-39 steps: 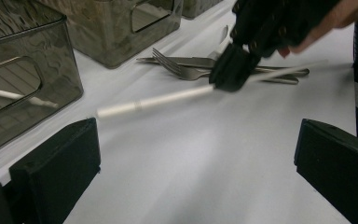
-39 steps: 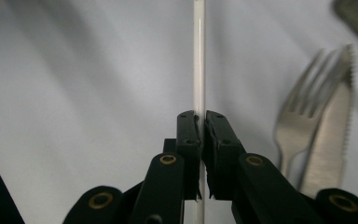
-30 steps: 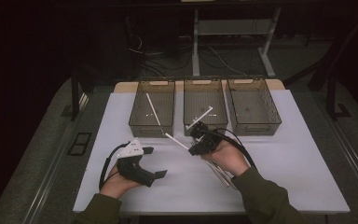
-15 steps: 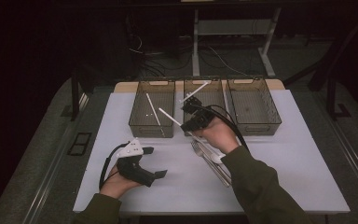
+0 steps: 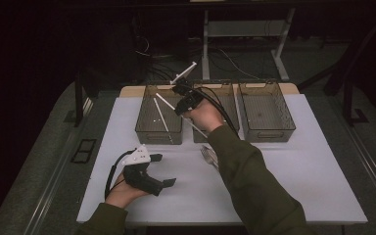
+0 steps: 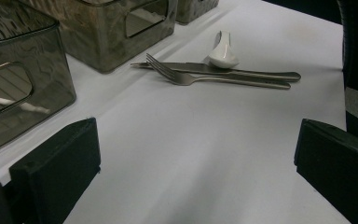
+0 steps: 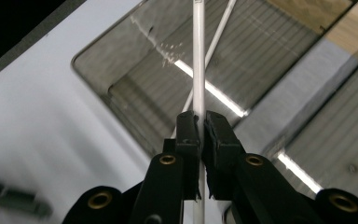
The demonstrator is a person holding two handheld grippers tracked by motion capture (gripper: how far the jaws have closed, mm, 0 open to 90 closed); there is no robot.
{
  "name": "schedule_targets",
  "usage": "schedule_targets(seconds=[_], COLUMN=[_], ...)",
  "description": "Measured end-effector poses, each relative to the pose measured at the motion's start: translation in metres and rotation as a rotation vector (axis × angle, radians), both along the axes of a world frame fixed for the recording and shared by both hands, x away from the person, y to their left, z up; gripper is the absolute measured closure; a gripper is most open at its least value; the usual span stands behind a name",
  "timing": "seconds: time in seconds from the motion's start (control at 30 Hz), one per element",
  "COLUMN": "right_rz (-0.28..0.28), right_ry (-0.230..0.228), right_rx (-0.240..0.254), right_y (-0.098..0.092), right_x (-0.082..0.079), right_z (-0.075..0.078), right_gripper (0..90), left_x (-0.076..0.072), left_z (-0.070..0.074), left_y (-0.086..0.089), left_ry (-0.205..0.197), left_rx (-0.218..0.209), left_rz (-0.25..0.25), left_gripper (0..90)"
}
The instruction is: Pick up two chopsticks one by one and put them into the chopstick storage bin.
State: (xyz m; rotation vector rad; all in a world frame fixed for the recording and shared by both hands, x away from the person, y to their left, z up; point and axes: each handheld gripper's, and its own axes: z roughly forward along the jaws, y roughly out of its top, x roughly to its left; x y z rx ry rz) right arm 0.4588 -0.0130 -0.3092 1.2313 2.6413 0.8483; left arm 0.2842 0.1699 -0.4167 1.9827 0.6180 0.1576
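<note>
Right hand-held gripper (image 7: pixel 200 122) clenched on a white chopstick (image 7: pixel 197 56) near one end, held above the left bin (image 5: pixel 159 113) where another chopstick (image 5: pixel 160 114) lies; long overhang could swing, catch the rim, drop onto the table (image 5: pixel 293 166).

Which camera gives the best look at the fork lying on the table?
The left gripper view: the fork lies close and sharp beside a knife, its tines plain. The high view shows the fork small, partly behind a sleeve. The right gripper view looks at a bin.
</note>
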Motion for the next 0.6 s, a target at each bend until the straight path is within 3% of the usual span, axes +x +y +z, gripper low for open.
schedule_targets(seconds=[0.27, 0.6], right_rz=[-0.065, -0.153], right_ry=[0.02, 0.017], right_rx=[0.021, 0.008], right_y=[0.025, 0.051], right_x=[0.039, 0.075], right_z=[-0.005, -0.023], right_gripper=[84.6, 84.5], left_x=[0.001, 0.0], left_z=[0.0, -0.001], left_y=[0.0, -0.001], left_ry=[0.001, 0.0], left_rx=[-0.003, 0.004], left_rz=[-0.005, -0.011], left_gripper=[0.0, 0.0])
